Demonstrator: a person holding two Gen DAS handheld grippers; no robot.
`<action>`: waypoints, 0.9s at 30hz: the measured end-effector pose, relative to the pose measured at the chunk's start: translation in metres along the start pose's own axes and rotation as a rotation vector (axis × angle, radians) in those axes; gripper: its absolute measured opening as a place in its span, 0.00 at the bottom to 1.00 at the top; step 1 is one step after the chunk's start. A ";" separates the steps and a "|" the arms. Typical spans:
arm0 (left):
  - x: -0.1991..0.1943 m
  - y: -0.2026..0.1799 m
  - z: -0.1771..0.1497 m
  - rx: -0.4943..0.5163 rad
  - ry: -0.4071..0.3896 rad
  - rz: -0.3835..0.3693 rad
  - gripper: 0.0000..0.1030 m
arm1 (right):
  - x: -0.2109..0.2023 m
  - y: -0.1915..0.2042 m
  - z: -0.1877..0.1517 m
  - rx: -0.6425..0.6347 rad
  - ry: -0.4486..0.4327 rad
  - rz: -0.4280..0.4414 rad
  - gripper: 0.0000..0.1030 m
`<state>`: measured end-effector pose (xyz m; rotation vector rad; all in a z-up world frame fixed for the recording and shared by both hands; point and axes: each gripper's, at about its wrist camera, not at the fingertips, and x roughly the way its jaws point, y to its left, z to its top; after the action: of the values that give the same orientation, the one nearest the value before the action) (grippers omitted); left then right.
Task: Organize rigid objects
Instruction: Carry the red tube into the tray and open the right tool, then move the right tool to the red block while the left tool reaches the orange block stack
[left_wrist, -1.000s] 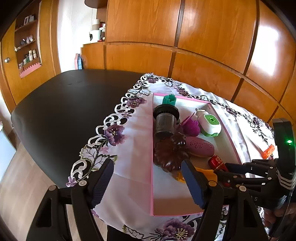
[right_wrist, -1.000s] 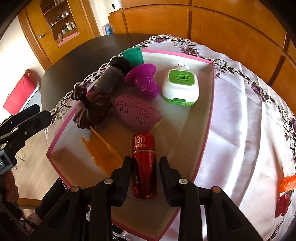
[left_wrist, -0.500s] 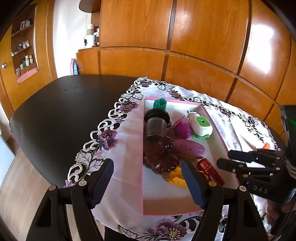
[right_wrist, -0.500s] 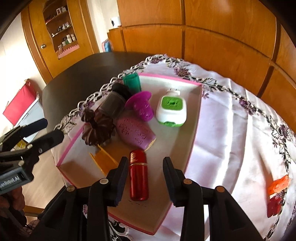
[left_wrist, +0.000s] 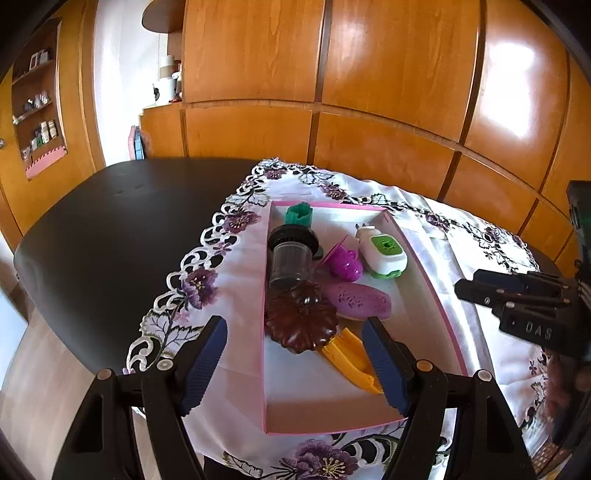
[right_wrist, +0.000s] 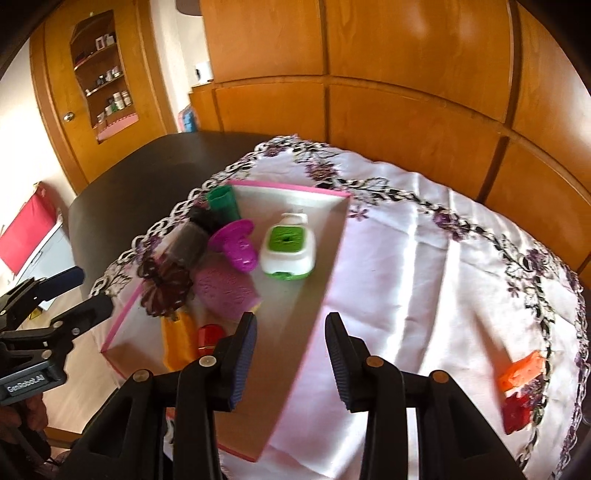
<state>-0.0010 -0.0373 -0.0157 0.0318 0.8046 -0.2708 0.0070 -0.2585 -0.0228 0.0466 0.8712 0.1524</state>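
A pink-rimmed tray on the flowered cloth holds a green cup, a dark jar, a magenta scoop, a white and green device, a purple oval case, a brown flower dish, a yellow piece and a red tube. My left gripper is open and empty above the tray's near end. My right gripper is open and empty above the tray's right rim. An orange clip and a red clip lie on the cloth at right.
The white embroidered cloth covers part of a black table. Wooden wall panels stand close behind. A shelf niche is at far left. The table edge drops to the floor at front left.
My right gripper has let go of the red tube in the tray, opened, risen and swung right. My left gripper has pulled back and up, still open.
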 end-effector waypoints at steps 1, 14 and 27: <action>-0.001 -0.002 0.001 0.004 -0.004 0.000 0.74 | -0.003 -0.006 0.001 0.008 -0.006 -0.010 0.37; -0.003 -0.031 0.014 0.077 -0.029 -0.038 0.74 | -0.060 -0.133 -0.005 0.191 -0.123 -0.280 0.37; 0.009 -0.080 0.018 0.190 -0.012 -0.090 0.74 | -0.071 -0.277 -0.060 0.665 -0.168 -0.416 0.37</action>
<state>-0.0020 -0.1194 -0.0036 0.1724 0.7673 -0.4313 -0.0522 -0.5441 -0.0362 0.4886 0.7158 -0.5296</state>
